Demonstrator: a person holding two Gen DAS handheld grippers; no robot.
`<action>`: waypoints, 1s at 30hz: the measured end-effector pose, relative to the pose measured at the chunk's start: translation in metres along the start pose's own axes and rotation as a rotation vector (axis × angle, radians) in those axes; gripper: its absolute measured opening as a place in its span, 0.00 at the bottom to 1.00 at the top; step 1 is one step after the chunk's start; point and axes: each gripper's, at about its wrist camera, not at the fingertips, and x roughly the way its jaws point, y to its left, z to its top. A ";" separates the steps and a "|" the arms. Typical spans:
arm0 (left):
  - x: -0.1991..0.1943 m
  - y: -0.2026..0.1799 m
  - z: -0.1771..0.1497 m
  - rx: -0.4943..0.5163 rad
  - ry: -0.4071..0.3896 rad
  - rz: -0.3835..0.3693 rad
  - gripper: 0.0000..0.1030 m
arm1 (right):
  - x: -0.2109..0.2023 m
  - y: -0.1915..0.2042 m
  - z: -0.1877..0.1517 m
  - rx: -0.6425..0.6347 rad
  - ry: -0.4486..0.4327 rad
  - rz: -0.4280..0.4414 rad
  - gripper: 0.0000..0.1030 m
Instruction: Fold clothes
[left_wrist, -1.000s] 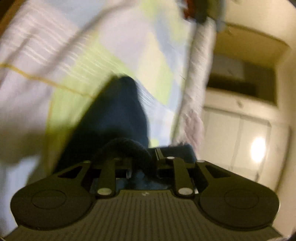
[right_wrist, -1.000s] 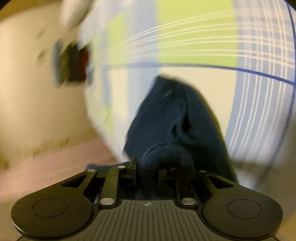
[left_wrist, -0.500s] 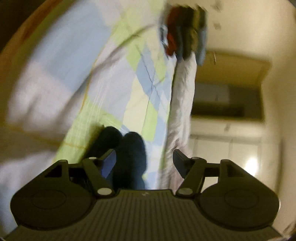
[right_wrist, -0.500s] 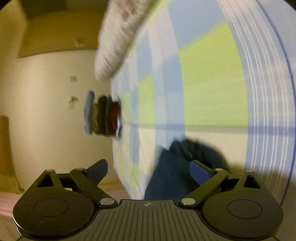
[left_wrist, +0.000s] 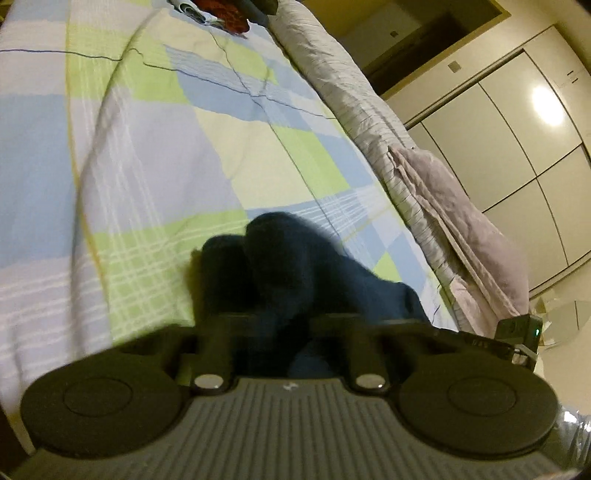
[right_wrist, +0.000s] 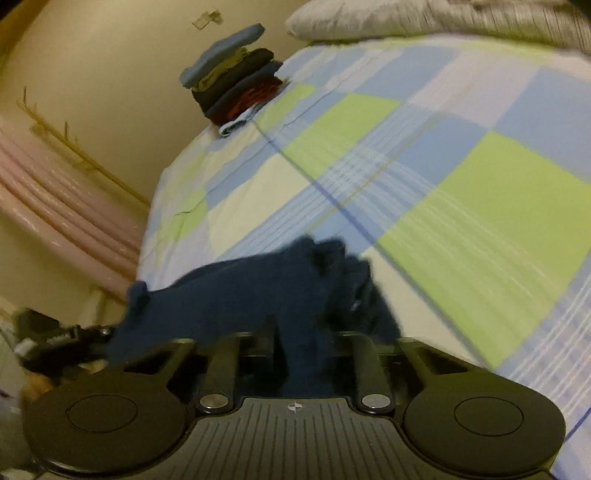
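Both claws, left (left_wrist: 275, 325) and right (right_wrist: 295, 339), spread half a second ago, have just closed again, each clamped on the navy garment (right_wrist: 236, 291) at the bed's (right_wrist: 461, 206) near edge: regrasp made, ready to fold.

Both the left gripper (left_wrist: 282, 326) and right gripper (right_wrist: 303, 345), wide apart half a second ago, have closed onto the dark navy knitted garment (left_wrist: 295, 258).

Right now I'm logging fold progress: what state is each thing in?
Left hand-held gripper: just closed, shut on the garment.
Right hand-held gripper: just closed, shut on the same garment.
Dark navy knitted garment: bunched, not folded flat, stretched between both grippers.
Stack of folded clothes: piled near the bed's far corner.
Checked blue-and-green bedsheet: spread flat.
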 end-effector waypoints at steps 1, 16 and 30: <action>-0.001 -0.001 0.001 -0.004 -0.024 -0.010 0.06 | -0.008 -0.002 0.000 0.003 -0.032 0.002 0.09; 0.033 0.012 0.007 0.014 0.010 0.153 0.12 | 0.010 -0.013 0.000 -0.073 -0.062 -0.245 0.08; -0.031 -0.072 -0.029 0.079 -0.050 0.308 0.29 | -0.088 0.040 -0.026 -0.088 -0.146 -0.378 0.58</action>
